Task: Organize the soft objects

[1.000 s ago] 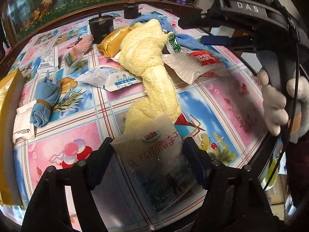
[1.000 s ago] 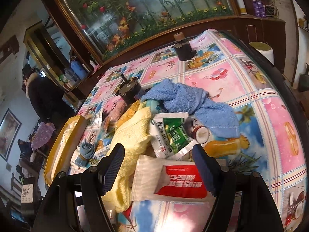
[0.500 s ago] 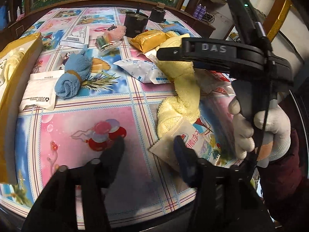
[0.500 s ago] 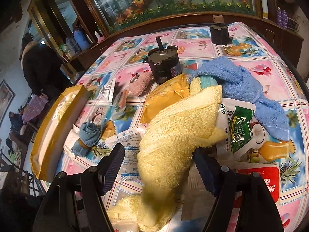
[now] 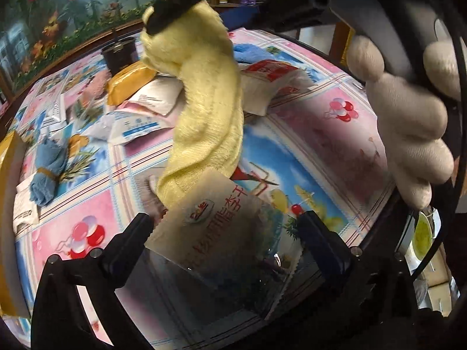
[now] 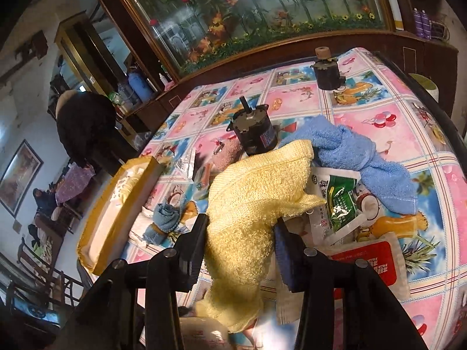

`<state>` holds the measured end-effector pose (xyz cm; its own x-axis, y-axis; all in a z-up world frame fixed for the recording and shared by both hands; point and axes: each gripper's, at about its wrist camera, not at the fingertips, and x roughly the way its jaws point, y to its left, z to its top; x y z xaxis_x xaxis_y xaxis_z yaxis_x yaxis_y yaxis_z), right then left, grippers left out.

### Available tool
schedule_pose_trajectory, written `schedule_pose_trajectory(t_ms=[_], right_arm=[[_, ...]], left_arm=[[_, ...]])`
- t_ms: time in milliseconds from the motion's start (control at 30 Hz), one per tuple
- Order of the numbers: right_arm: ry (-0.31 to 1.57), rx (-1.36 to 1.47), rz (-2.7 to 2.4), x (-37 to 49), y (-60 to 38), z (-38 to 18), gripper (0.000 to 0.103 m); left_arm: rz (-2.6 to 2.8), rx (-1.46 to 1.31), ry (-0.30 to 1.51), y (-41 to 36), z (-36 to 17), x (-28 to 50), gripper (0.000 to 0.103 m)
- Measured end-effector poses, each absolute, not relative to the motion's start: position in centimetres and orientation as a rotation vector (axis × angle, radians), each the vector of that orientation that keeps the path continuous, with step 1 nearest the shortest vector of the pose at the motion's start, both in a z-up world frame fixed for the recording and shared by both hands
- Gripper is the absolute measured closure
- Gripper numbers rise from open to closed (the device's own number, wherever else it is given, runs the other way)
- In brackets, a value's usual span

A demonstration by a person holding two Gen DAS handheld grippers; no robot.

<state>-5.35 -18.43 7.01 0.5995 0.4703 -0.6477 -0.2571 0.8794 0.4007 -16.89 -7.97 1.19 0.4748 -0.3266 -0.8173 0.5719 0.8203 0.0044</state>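
Likely to drag the snack pouch point(image 5: 224, 233) off the worktop point(image 5: 315, 122) edge, since the yellow towel's point(image 6: 256, 204) low end rests against it. Right gripper point(image 6: 240, 237) pinching that towel near its top, lifted over the clutter. Long axis hanging from the grip down toward the near edge. Left gripper point(image 5: 224, 227) spread wide either side of the pouch, gripping nothing.
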Motion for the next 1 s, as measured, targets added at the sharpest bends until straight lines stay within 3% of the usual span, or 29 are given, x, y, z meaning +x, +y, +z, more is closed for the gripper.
schedule_pose_trajectory(t_ms=[33, 67, 100, 467, 567, 633, 667, 700, 900, 967, 1000], right_arm=[[0.811, 0.284, 0.431, -5.7, -18.7, 7.6, 0.058], [0.794, 0.288, 0.432, -6.0, -19.0, 8.2, 0.058], [0.779, 0.29, 0.432, -6.2, -19.2, 8.8, 0.058], [0.703, 0.307, 0.434, -7.5, -20.0, 11.3, 0.058], [0.683, 0.304, 0.434, -7.7, -20.2, 11.9, 0.058], [0.669, 0.303, 0.432, -8.0, -20.6, 12.5, 0.058], [0.664, 0.302, 0.43, -8.1, -20.9, 12.8, 0.058], [0.661, 0.299, 0.426, -8.2, -21.1, 13.0, 0.058], [0.666, 0.309, 0.397, -8.5, -22.9, 12.9, 0.058], [0.671, 0.325, 0.392, -8.5, -23.4, 12.6, 0.058], [0.674, 0.33, 0.391, -8.5, -23.5, 12.4, 0.058]], left_arm=[[-0.569, 0.296, 0.918, -8.1, 1.3, -17.0, 0.011], [-0.576, 0.281, 0.909, -7.7, 1.7, -16.9, 0.035], [-0.6, 0.235, 0.917, -7.0, 2.2, -16.7, 0.047], [-0.635, -0.058, 0.906, -0.7, 4.6, -16.2, 0.093], [-0.649, -0.051, 0.913, -1.1, 4.3, -16.0, 0.091], [-0.663, -0.02, 0.926, -1.5, 4.0, -15.6, 0.069], [-0.668, 0.012, 0.928, -1.9, 3.9, -15.8, 0.04], [-0.67, 0.053, 0.927, -2.5, 3.8, -16.0, 0.019], [-0.716, 0.336, 0.93, -7.8, 2.4, -16.7, 0.018], [-0.691, 0.396, 0.896, -9.7, 1.5, -16.9, 0.007], [-0.709, 0.402, 0.899, -10.4, 1.4, -17.1, 0.007]])
